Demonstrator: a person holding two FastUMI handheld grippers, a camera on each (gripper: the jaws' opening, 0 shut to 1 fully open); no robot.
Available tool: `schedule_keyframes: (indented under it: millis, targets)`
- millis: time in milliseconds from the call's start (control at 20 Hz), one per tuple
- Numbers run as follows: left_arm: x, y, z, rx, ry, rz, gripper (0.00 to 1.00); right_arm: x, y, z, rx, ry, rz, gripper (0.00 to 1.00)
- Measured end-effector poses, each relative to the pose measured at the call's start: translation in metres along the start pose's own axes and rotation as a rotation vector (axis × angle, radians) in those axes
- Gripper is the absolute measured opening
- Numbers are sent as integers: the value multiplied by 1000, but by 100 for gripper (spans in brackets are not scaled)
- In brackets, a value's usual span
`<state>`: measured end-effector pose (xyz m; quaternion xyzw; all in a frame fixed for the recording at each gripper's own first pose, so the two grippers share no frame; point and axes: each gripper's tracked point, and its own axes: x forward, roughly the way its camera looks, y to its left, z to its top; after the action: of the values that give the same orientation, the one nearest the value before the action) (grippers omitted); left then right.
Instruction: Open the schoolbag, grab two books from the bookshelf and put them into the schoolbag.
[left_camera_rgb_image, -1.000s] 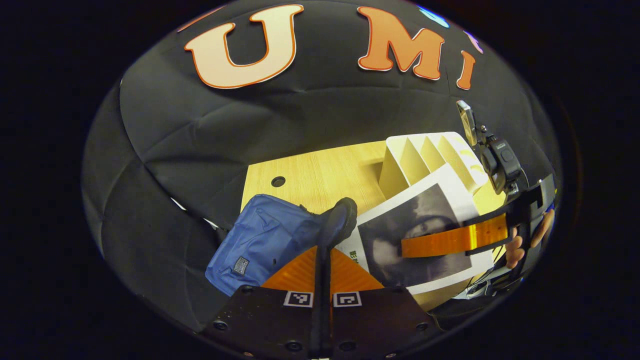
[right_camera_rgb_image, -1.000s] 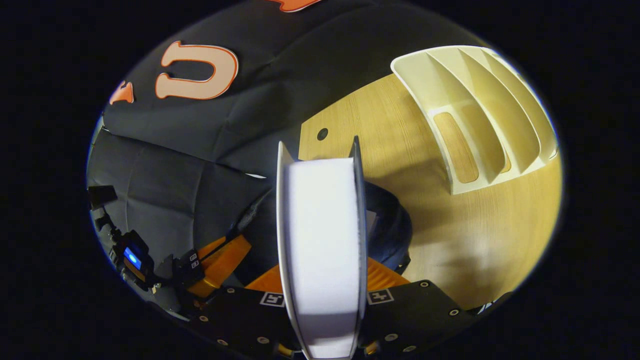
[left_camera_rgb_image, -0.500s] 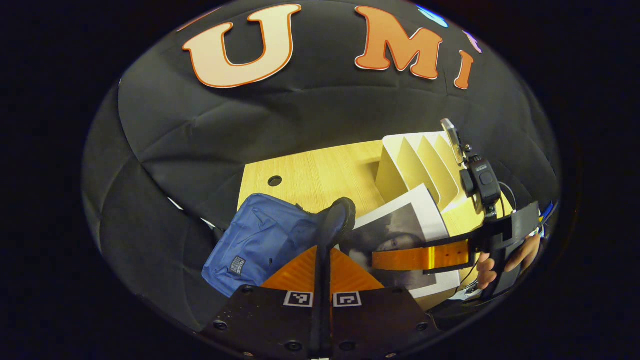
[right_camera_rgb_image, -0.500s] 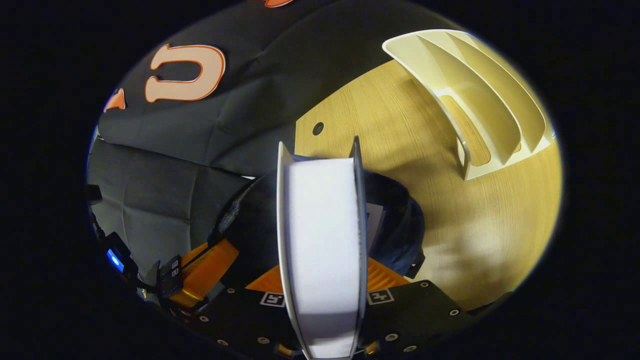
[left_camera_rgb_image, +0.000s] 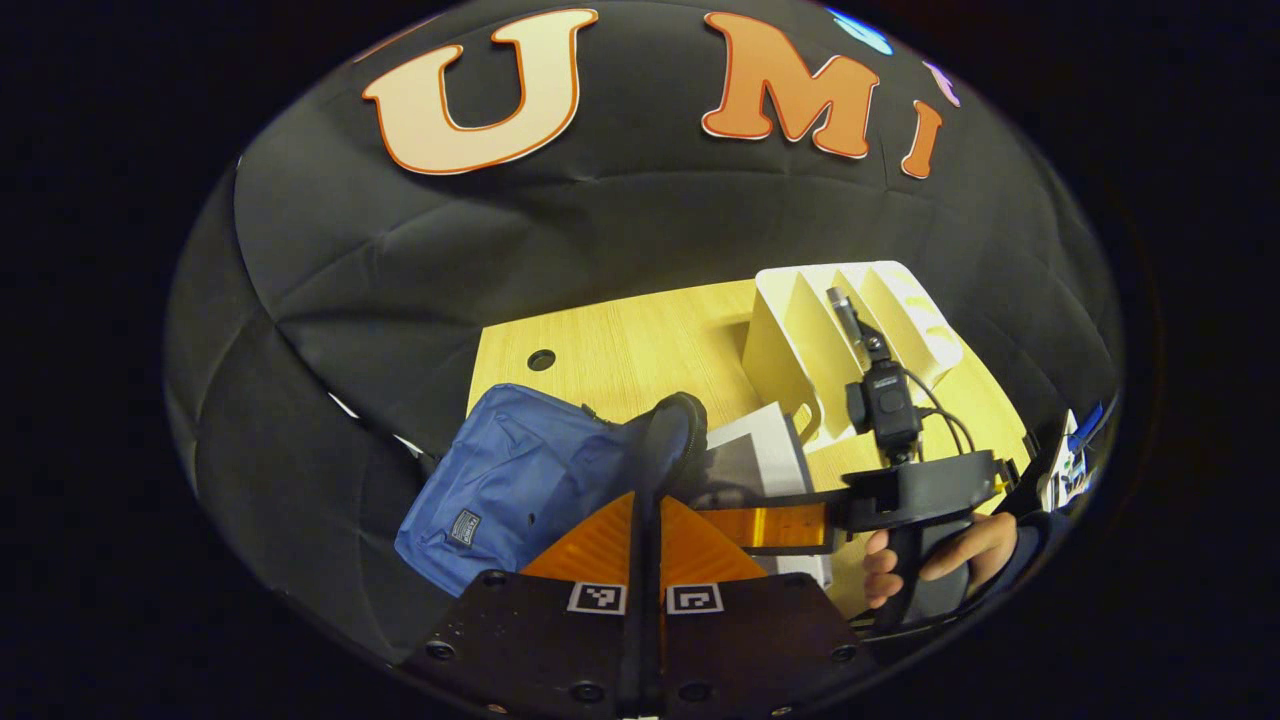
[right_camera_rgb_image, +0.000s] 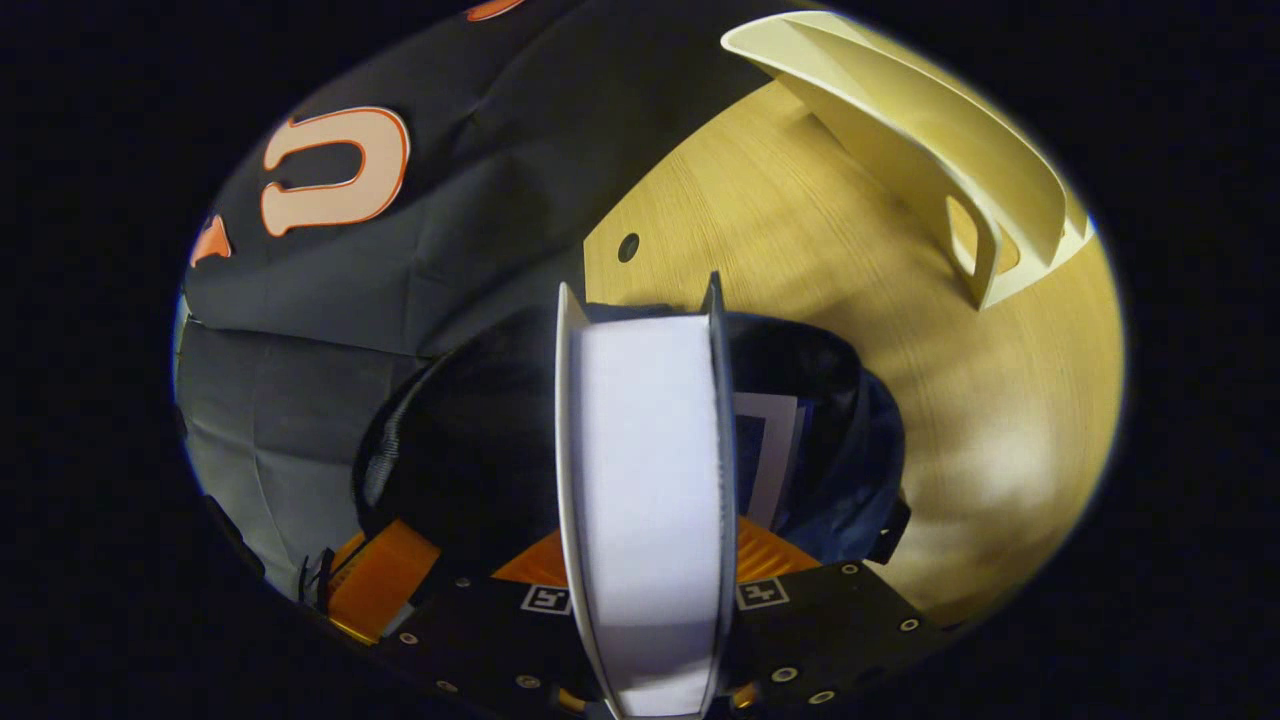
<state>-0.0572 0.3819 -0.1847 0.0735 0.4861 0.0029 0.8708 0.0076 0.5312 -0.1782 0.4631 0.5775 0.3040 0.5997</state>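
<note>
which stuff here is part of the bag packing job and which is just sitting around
Job:
- blue fabric schoolbag
- white-covered book in right gripper
- another white-edged book already in bag
- cream slotted bookshelf
- left gripper

Just there:
- light wooden table

A pale wooden counter (left_camera_rgb_image: 640, 345) with fine straight grain stands against the booth's black cloth wall (left_camera_rgb_image: 560, 240), which hangs creased and folded behind it. Near the counter's back edge sits a small round hole (left_camera_rgb_image: 541, 359). Warm light pools on the wood.
</note>
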Motion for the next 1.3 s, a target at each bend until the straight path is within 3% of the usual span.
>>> schedule_keyframes:
  millis: [100, 150, 250, 300, 350, 400, 500, 700, 750, 800, 850, 950, 1200, 1250, 1300]
  targets:
    - [-1, -3, 0, -1, -1, -7, 1, 10, 4, -1, 13, 1, 20, 41]
    - [0, -5, -1, 1, -2, -11, 1, 14, 5, -2, 25, -1, 28, 48]
    - [-1, -9, -2, 7, 4, -18, 1, 23, 7, -4, 46, -2, 46, 41]
    - [-2, -11, -2, 12, 6, -21, 1, 29, 9, -4, 51, -5, 54, 51]
    - [-3, -13, -3, 19, 7, -22, 1, 33, 11, -4, 53, -9, 62, 41]
    - [-3, -16, -2, 26, 10, -25, 0, 37, 12, -6, 59, -12, 71, 51]
    - [-3, -21, -2, 44, 16, -31, 1, 48, 13, -6, 73, -18, 80, 52]
    - [-4, -22, 0, 66, 18, -23, 0, 62, 14, -6, 89, -24, 106, 51]
    - [-4, -22, 0, 71, 19, -20, 0, 66, 14, -5, 92, -25, 114, 31]
    - [-5, -24, 1, 74, 17, -21, 0, 71, 15, -4, 96, -27, 124, 31]
    - [-6, -25, 0, 74, 19, -23, 0, 75, 15, -5, 102, -26, 135, 41]
    - [-5, -25, -2, 66, 23, -25, 1, 82, 15, -6, 129, -13, 147, 41]
    - [-5, -8, 2, 48, 7, 14, 0, 97, -3, -13, 168, 59, 2, 80]
    - [-4, -6, 4, 46, 3, 22, 1, 94, -5, -18, 161, 87, -26, 58]
    - [-2, -4, 5, 41, 1, 24, 1, 90, -8, -20, 158, 112, -46, 62]
